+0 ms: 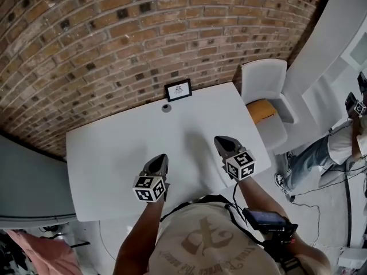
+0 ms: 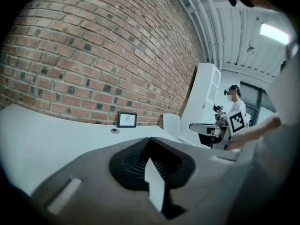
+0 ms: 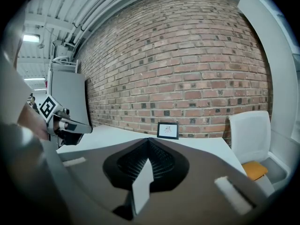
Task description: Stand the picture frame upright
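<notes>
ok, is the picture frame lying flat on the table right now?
No, the picture frame stands upright at the far edge of the white table, facing the person, close to the brick wall.

Small black-rimmed picture frame (image 1: 178, 90) standing upright on the white bench (image 1: 114, 159).
It stands at the bench's 12 o'clock edge, close against the brick wall (image 1: 114, 39). Its white picture with a small dark drawing faces 6 o'clock.
</notes>
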Demonstrator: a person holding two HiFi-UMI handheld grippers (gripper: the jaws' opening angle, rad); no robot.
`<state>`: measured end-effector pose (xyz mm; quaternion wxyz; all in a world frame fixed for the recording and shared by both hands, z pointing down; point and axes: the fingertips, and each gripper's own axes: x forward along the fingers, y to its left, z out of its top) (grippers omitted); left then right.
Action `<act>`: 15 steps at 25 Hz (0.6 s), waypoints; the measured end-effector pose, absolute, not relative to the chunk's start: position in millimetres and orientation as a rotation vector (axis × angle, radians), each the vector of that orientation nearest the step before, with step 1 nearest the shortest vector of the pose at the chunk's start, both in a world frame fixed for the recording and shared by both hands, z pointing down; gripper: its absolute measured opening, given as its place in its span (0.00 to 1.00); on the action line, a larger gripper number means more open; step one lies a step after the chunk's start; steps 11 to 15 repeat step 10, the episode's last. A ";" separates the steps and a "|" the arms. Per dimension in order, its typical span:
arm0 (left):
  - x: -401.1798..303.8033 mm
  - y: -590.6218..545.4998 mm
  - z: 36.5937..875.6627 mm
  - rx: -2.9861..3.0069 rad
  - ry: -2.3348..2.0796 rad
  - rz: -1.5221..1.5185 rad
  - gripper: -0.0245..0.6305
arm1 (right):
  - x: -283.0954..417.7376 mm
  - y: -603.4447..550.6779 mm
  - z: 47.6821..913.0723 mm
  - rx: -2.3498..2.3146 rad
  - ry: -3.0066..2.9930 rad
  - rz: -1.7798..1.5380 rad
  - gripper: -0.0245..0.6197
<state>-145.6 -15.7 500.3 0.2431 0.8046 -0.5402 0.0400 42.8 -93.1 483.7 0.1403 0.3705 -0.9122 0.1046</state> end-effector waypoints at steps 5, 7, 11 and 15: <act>-148.1 1.6 489.8 2.228 -1.480 0.104 0.04 | 41.0 -72.9 470.8 1.082 -2.649 0.285 0.05; -147.5 10.4 485.9 2.242 -1.483 0.105 0.04 | 40.9 -61.9 467.3 1.082 -2.656 0.290 0.05; -145.8 24.8 480.1 2.259 -1.490 0.098 0.04 | 41.2 -44.6 463.6 1.085 -2.665 0.303 0.05; -145.8 24.8 480.1 2.259 -1.490 0.098 0.04 | 41.2 -44.6 463.6 1.085 -2.665 0.303 0.05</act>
